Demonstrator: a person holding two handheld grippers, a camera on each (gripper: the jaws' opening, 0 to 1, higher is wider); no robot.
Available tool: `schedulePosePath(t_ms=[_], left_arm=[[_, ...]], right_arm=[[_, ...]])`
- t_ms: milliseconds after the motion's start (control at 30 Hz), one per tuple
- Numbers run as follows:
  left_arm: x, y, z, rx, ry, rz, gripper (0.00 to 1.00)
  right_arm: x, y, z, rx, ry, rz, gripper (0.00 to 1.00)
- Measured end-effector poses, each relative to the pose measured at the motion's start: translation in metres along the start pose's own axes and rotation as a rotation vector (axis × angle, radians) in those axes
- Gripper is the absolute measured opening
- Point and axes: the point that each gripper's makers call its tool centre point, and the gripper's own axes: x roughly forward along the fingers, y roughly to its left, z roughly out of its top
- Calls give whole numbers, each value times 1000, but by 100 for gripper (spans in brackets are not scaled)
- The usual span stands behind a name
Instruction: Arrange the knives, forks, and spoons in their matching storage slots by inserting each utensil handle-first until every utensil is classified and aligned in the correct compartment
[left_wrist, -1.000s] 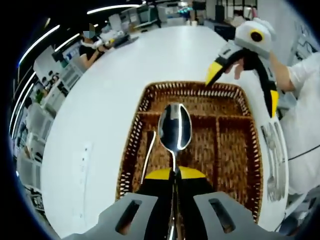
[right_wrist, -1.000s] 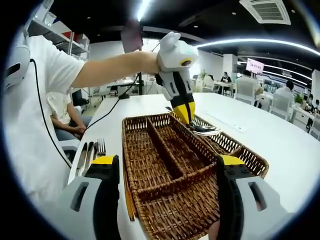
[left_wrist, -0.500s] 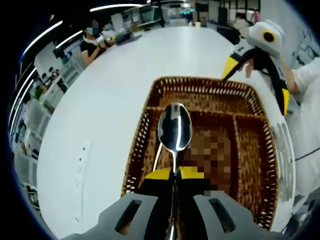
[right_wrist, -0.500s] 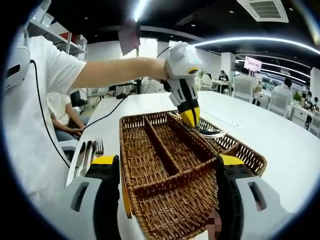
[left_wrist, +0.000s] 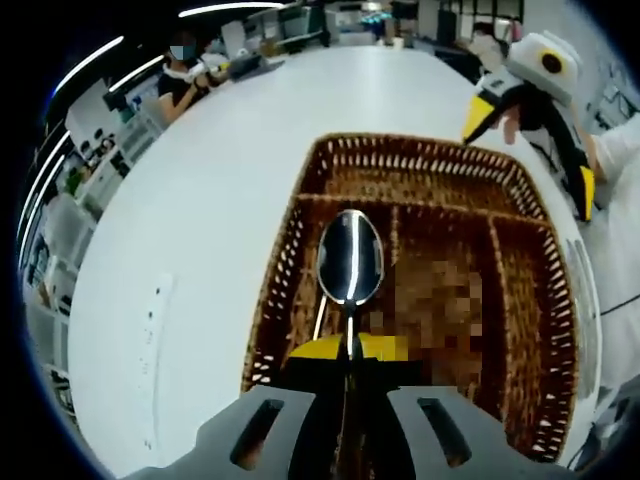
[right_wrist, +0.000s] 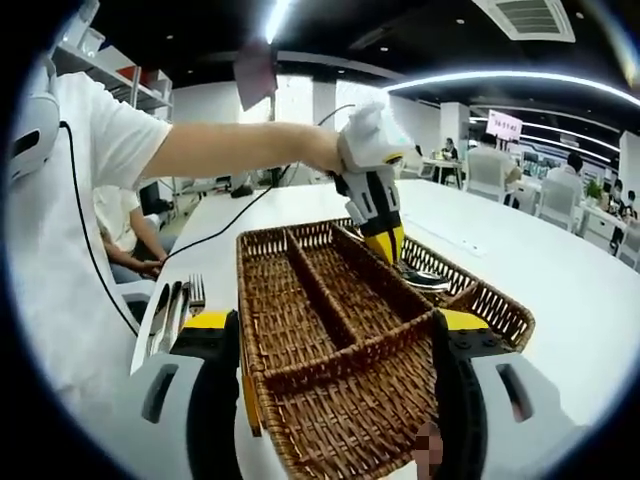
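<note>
A woven wicker cutlery tray (left_wrist: 300, 225) with long parallel compartments and one cross compartment is set on a white table (left_wrist: 200, 200). In the left gripper view, a shiny metal spoon (left_wrist: 349, 260) is clamped by its handle between the closed yellow-tipped jaws of the left gripper (left_wrist: 349, 352), bowl pointing forward, over the leftmost long compartment of the tray. The right gripper (left_wrist: 530, 100), gripped by a hand, is seen at the tray's far right corner, its two yellow tips spread apart.

In the right gripper view, the right gripper (right_wrist: 335, 335) is held with jaws wide apart, nothing between them, and the near end of the tray (right_wrist: 300, 380) lies between the two jaws. The left gripper (right_wrist: 375, 215) is seen pointing down into the tray's far compartment, the spoon (right_wrist: 420, 278) at its tip. A fork and other utensils (right_wrist: 175, 305) lie side by side on the table just beside the tray.
</note>
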Motion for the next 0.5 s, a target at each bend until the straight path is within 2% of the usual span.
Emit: schedulePosePath(t_ms=[500], left_arm=[[14,4,-5,18,24,-36,2]], right_arm=[[-3,-3,-4,1,8,-6,82]])
